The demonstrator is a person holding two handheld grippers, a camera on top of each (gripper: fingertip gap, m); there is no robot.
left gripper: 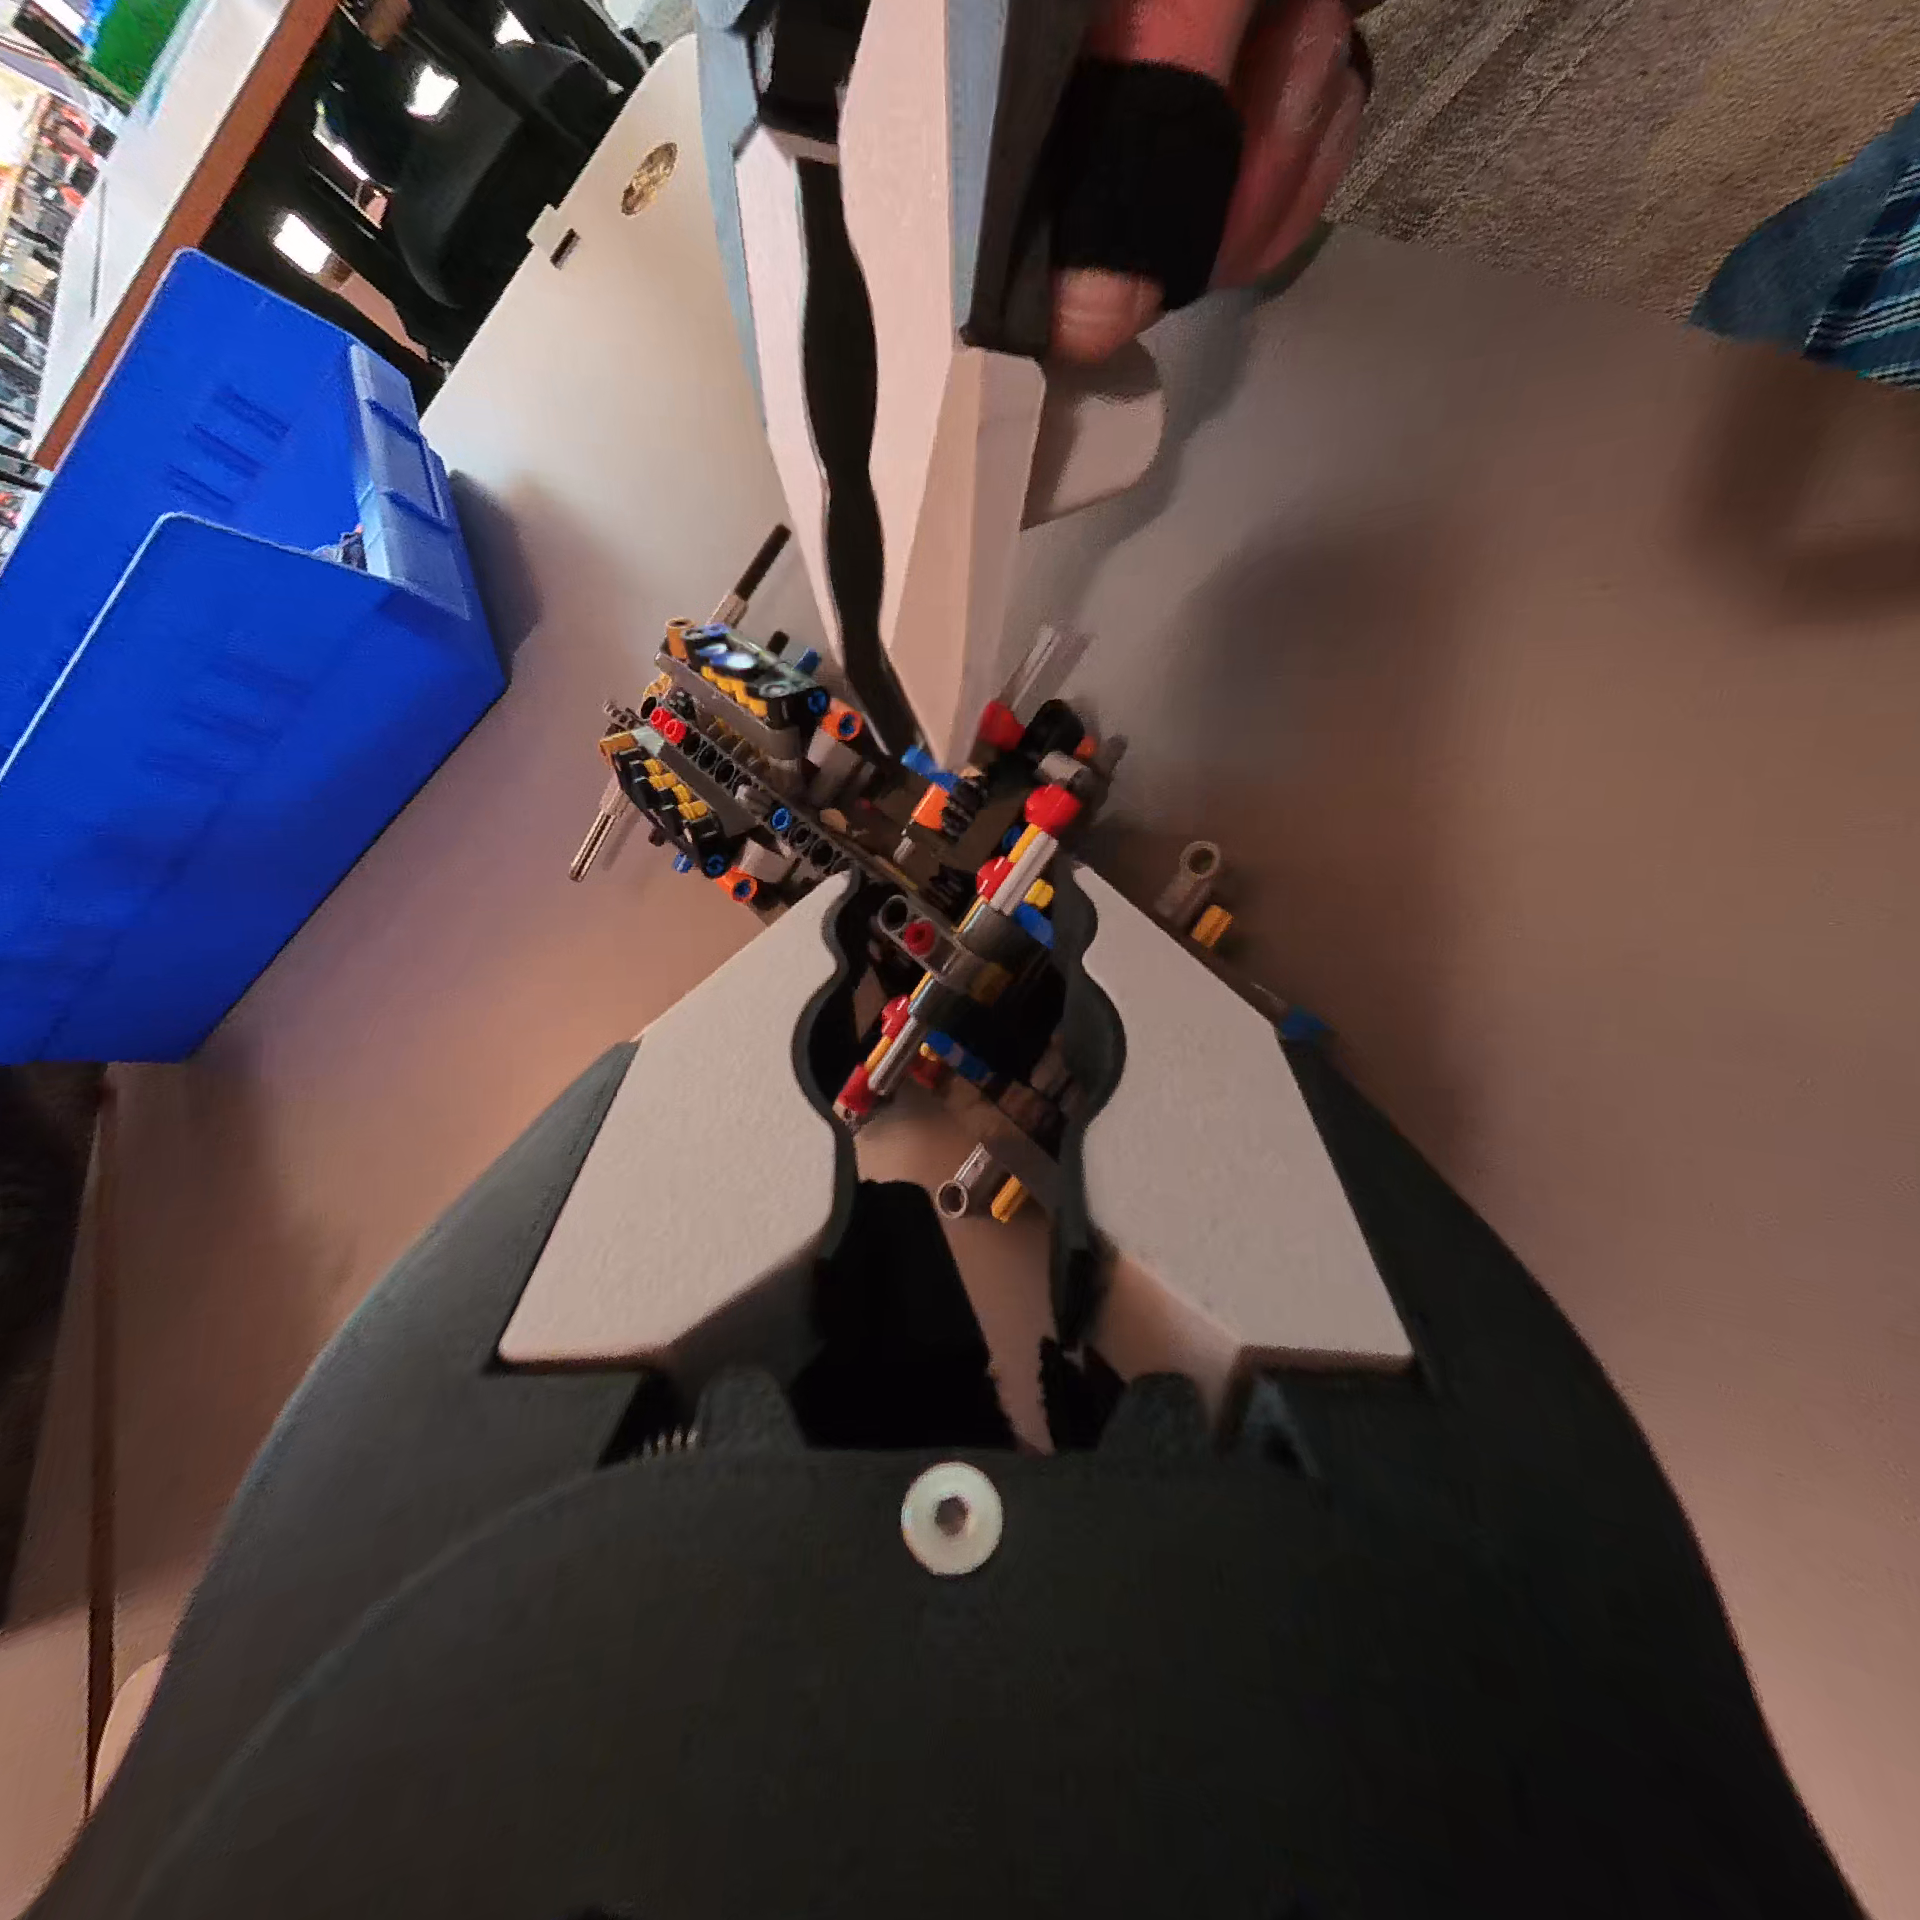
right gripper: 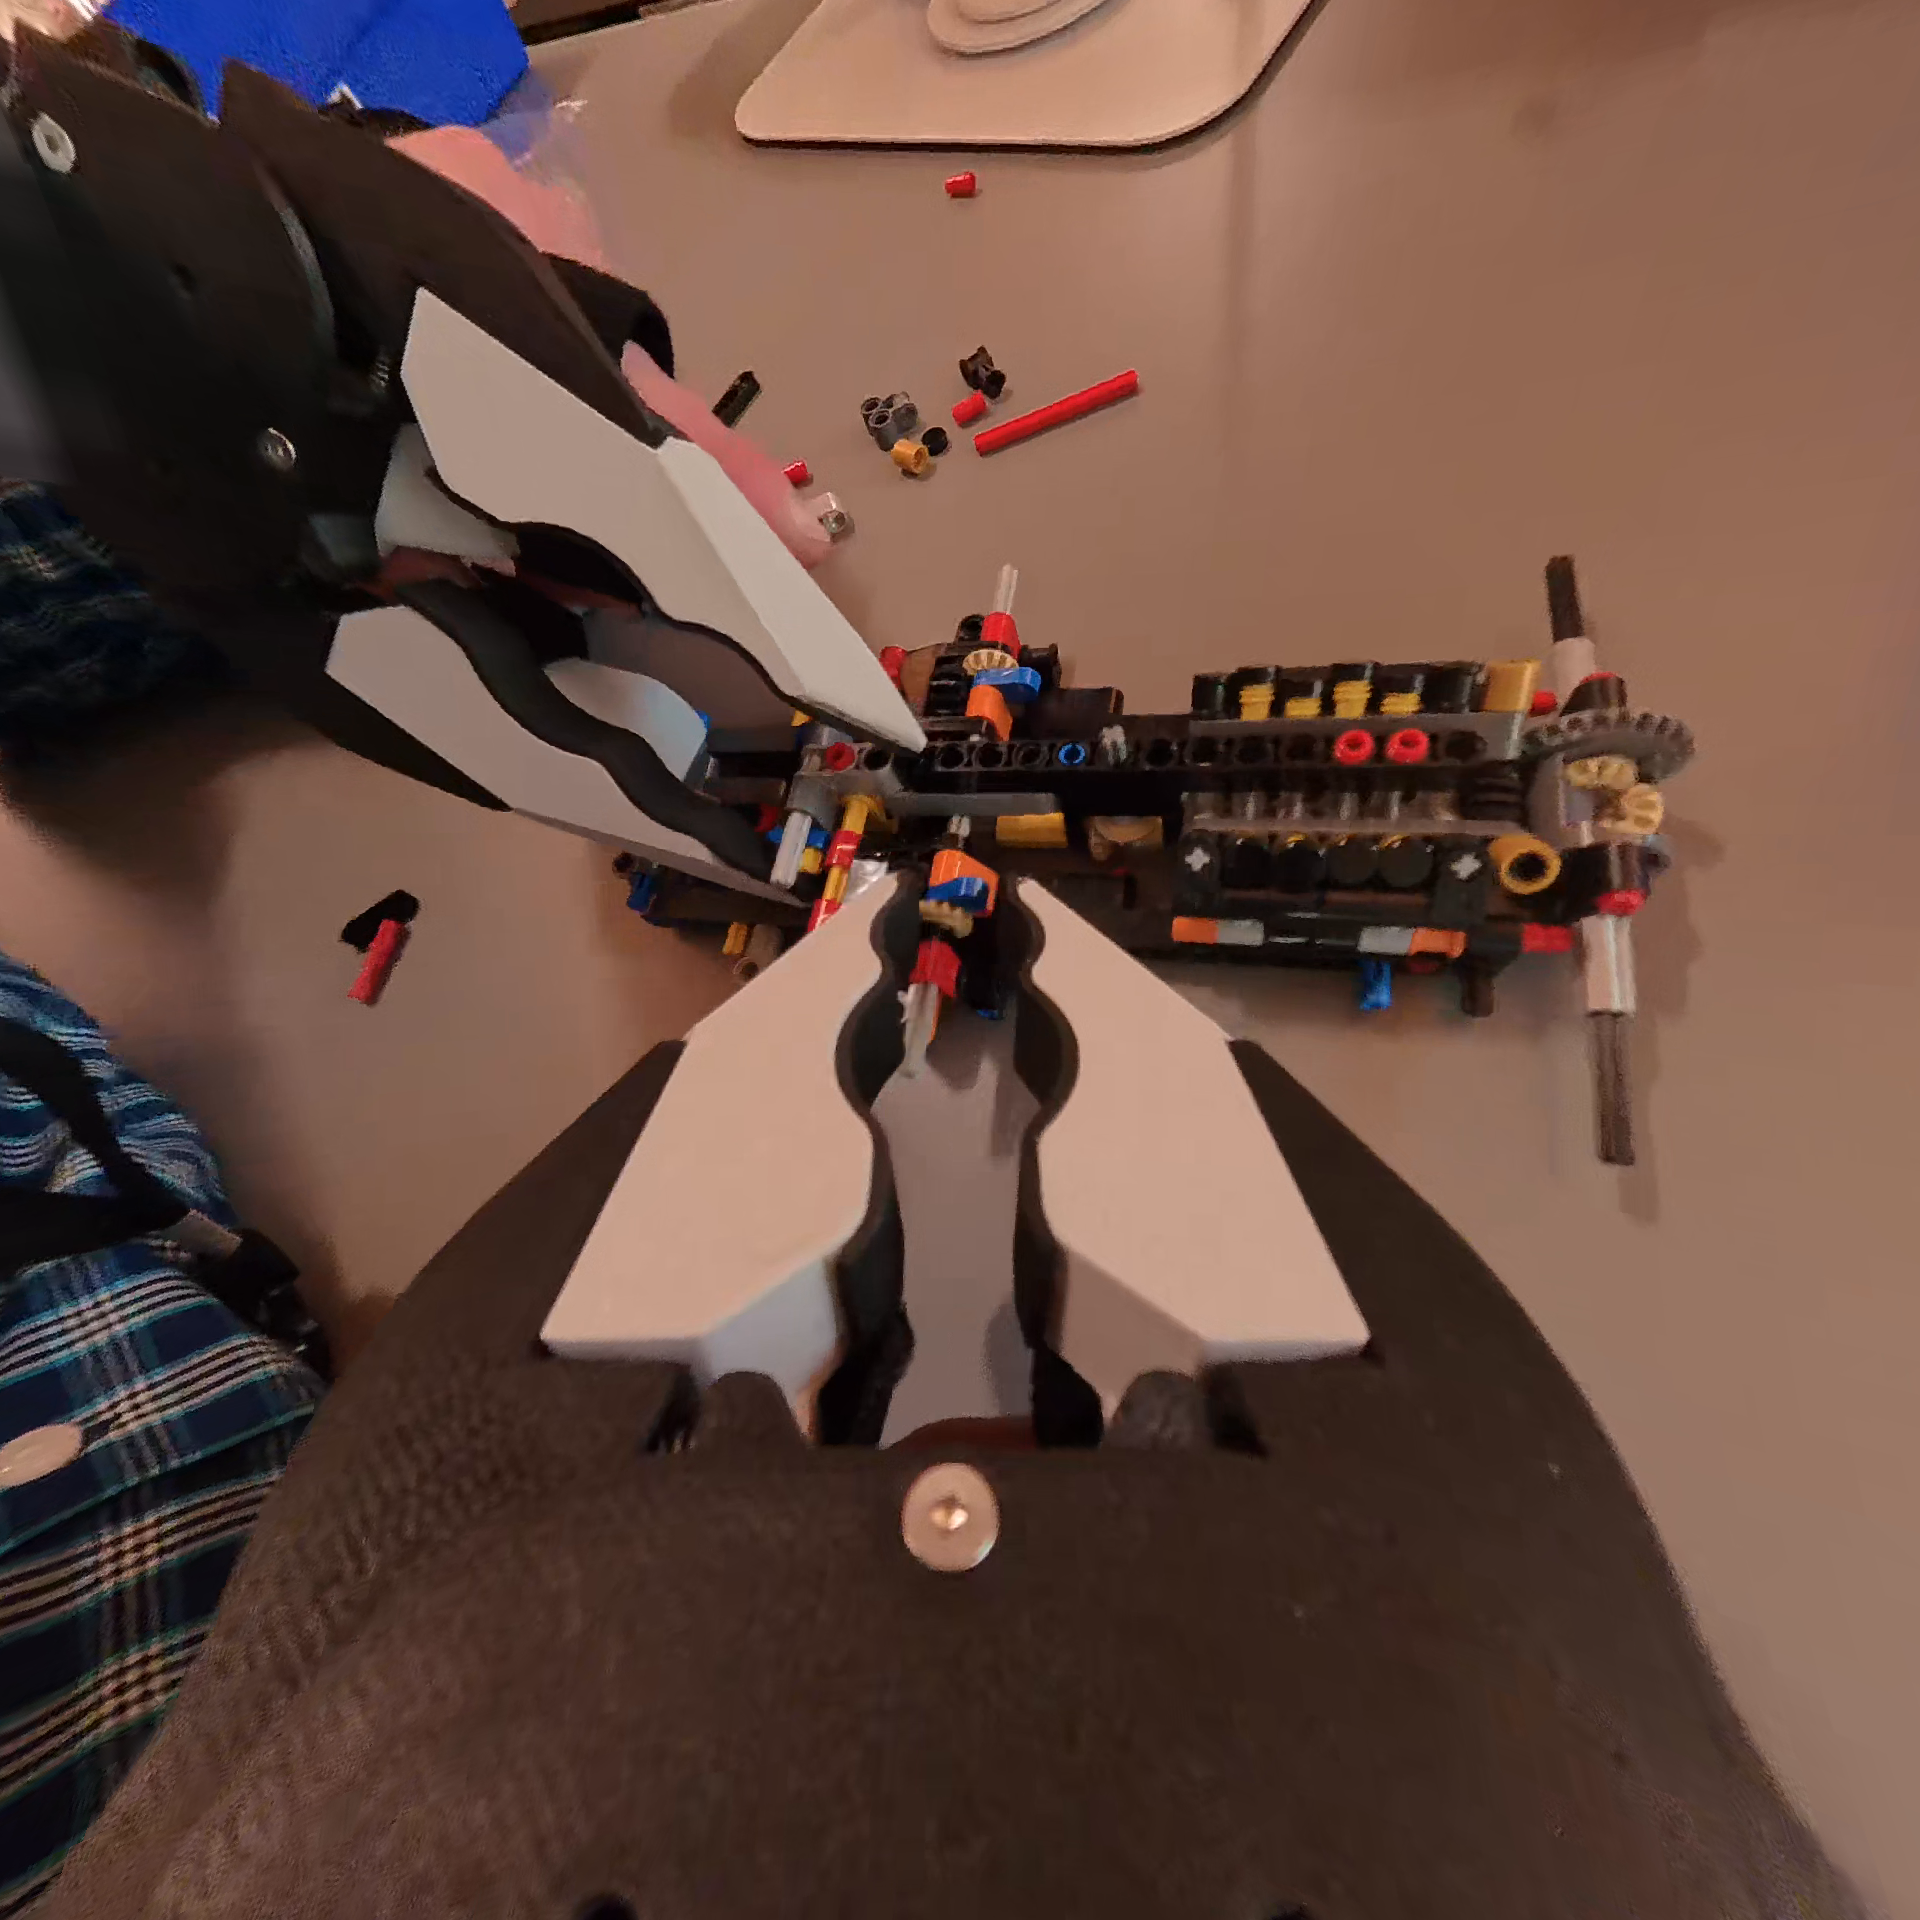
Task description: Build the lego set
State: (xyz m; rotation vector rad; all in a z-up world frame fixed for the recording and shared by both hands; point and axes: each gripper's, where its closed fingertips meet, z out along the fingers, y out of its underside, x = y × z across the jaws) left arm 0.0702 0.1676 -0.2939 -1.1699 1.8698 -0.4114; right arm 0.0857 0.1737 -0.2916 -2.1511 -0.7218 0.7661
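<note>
Black-and-white right claw (right gripper: 956,894) at lower centre of the right wrist view, pinching a small orange, blue and red axle stub on the near side of the long black Technic lego chassis (right gripper: 1226,790). At frame left, black-and-white left claw (right gripper: 847,805), pressed onto the chassis's left end, gripping it. Lying flat on the tan bench (right gripper: 1558,364), mid-frame, chassis stretching rightward to a grey gear. Above it, scattered loose pieces, among them a long red axle rod (right gripper: 1055,412). Upper left, a blue plastic bin (right gripper: 343,52).
</note>
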